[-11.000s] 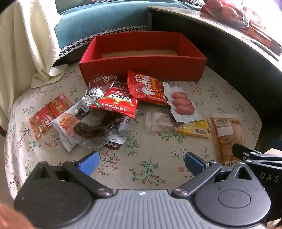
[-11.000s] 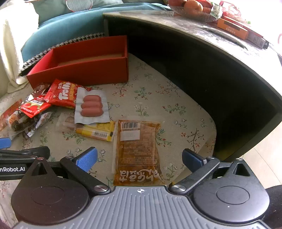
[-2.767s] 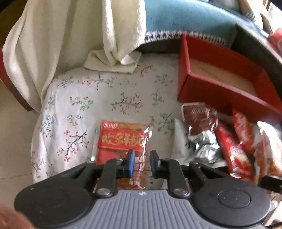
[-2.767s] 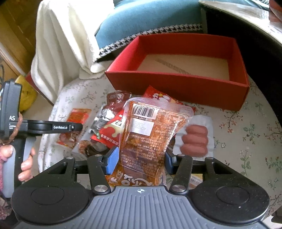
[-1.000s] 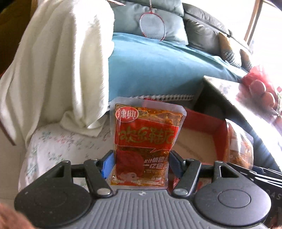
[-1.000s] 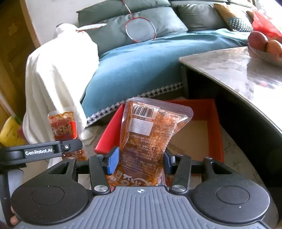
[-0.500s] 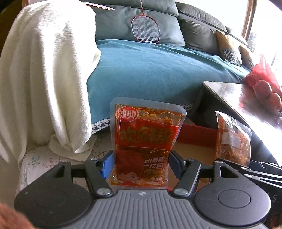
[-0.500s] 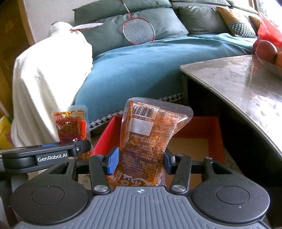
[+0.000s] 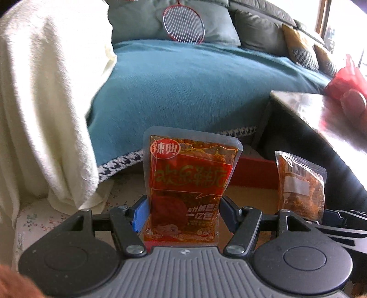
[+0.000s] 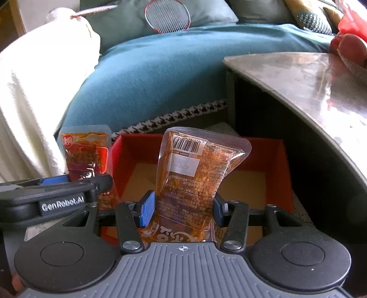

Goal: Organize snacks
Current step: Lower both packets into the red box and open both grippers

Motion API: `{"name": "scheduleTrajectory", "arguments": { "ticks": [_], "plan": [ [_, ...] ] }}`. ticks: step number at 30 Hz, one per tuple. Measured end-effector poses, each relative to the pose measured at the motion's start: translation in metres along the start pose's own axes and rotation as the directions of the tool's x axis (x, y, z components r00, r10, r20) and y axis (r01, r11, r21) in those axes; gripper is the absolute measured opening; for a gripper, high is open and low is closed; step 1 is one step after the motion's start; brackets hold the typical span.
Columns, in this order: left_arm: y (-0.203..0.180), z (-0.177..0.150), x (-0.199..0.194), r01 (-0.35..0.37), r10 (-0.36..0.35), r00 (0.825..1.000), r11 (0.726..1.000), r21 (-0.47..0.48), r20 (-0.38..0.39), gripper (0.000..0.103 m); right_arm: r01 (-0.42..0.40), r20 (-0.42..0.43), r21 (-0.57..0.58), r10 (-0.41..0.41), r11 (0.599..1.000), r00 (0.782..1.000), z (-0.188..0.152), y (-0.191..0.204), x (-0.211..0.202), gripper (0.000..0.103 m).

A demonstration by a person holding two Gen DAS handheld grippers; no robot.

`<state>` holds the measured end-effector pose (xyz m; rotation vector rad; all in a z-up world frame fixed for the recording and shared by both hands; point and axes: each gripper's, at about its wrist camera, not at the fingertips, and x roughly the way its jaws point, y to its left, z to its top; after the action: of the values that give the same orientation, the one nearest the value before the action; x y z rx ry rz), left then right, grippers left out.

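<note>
Both packets now carried nearer red box [image 10: 278,160]; left gripper [image 9: 182,214] pinching red packet [image 9: 190,183], right gripper [image 10: 181,207] pinching orange packet [image 10: 197,174]; next lowering in, jaws releasing.

"GenRobot.AI" on left tool [image 10: 75,181]; "辣典" on red packet [image 9: 188,190]

Both wrist views look forward and slightly down from close above the red box [image 10: 278,160], facing the blue sofa [image 9: 195,84] behind it, the right view nearer the box, and both share the racket [image 10: 167,16].
</note>
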<state>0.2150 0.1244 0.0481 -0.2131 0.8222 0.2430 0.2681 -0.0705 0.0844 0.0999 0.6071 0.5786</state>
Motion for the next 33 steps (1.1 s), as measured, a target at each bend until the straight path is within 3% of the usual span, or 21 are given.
{"name": "scheduleTrajectory", "arguments": {
  "ticks": [9, 10, 11, 12, 19, 33],
  "plan": [
    [-0.006, -0.004, 0.030, -0.015, 0.017, 0.998, 1.000, 0.024, -0.066, 0.057, 0.016, -0.081, 0.001, -0.016, 1.000, 0.997, 0.002, -0.004, 0.036, 0.058],
    [-0.007, -0.005, 0.034, -0.016, 0.018, 0.997, 0.999, 0.030, -0.074, 0.053, 0.014, -0.091, -0.002, -0.014, 1.000, 0.996, 0.002, -0.003, 0.039, 0.058],
    [-0.009, -0.006, 0.037, -0.024, 0.026, 0.996, 0.999, 0.036, -0.082, 0.040, 0.016, -0.100, -0.008, -0.016, 1.000, 0.995, 0.001, -0.002, 0.042, 0.058],
    [-0.010, -0.007, 0.041, -0.020, 0.024, 0.995, 0.999, 0.041, -0.098, 0.038, 0.019, -0.106, -0.015, -0.020, 1.000, 0.994, 0.000, -0.001, 0.045, 0.059],
    [-0.008, -0.010, 0.055, -0.022, 0.026, 0.989, 0.999, 0.029, -0.145, 0.038, 0.052, -0.156, 0.011, -0.050, 0.999, 0.987, -0.004, -0.014, 0.059, 0.069],
    [0.008, 0.000, 0.029, 0.028, -0.032, 0.990, 0.999, -0.031, -0.139, 0.048, 0.043, -0.101, 0.057, -0.037, 0.997, 0.994, -0.001, -0.024, 0.037, 0.070]
  ]
}}
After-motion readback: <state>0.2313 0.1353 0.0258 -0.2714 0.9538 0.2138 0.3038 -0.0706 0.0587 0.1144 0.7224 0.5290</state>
